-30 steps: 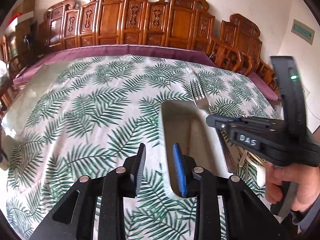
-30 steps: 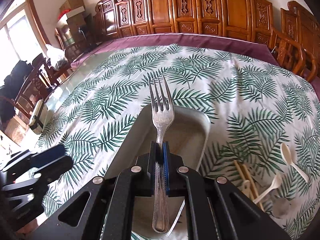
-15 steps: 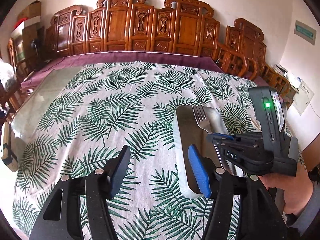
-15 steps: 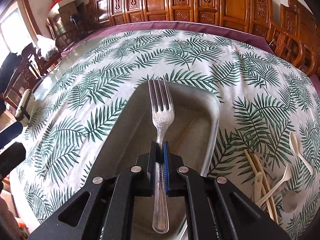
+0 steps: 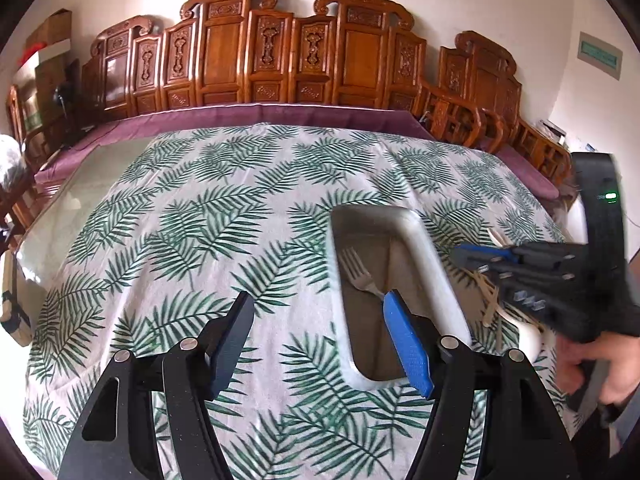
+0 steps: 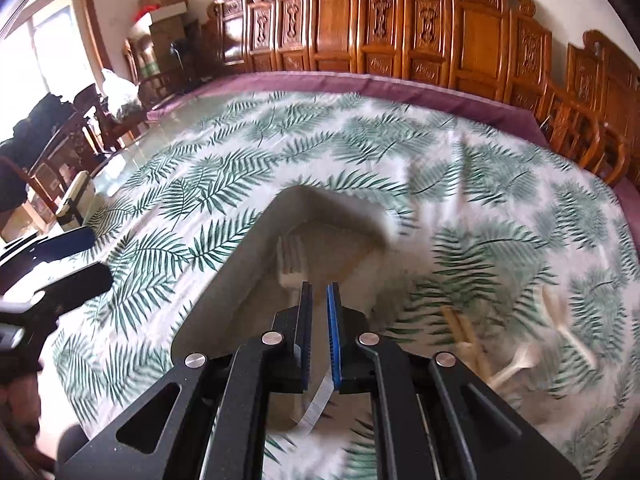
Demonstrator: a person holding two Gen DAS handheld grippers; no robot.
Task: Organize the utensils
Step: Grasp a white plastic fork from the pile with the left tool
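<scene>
One fork (image 5: pixel 362 278) already lies in the tray (image 5: pixel 434 276), tines toward the far end, and nothing else shows in there with it. From the tray, the rest of the job sits at about three o'clock: a loose heap of pale spoons (image 6: pixel 516 360) and chopsticks (image 6: pixel 466 332) on the leaf-print cloth (image 5: pixel 208 224), not yet sorted, so I'd call this barely begun. The right gripper (image 6: pixel 319 300) hangs over the tray's near end, angled steeply downward, its jaws nearly pressed together with only a thin slit between them and nothing in it; the fork is free below. That view is smeared, so the utensils are hard to count. The left gripper (image 5: pixel 320 328) hovers just off the tray's near left corner, tilted downward too, its jaws opening and now spread wide with only cloth and tray rim showing between them. A hand (image 5: pixel 596 364) grips the right tool's handle at the far right.
</scene>
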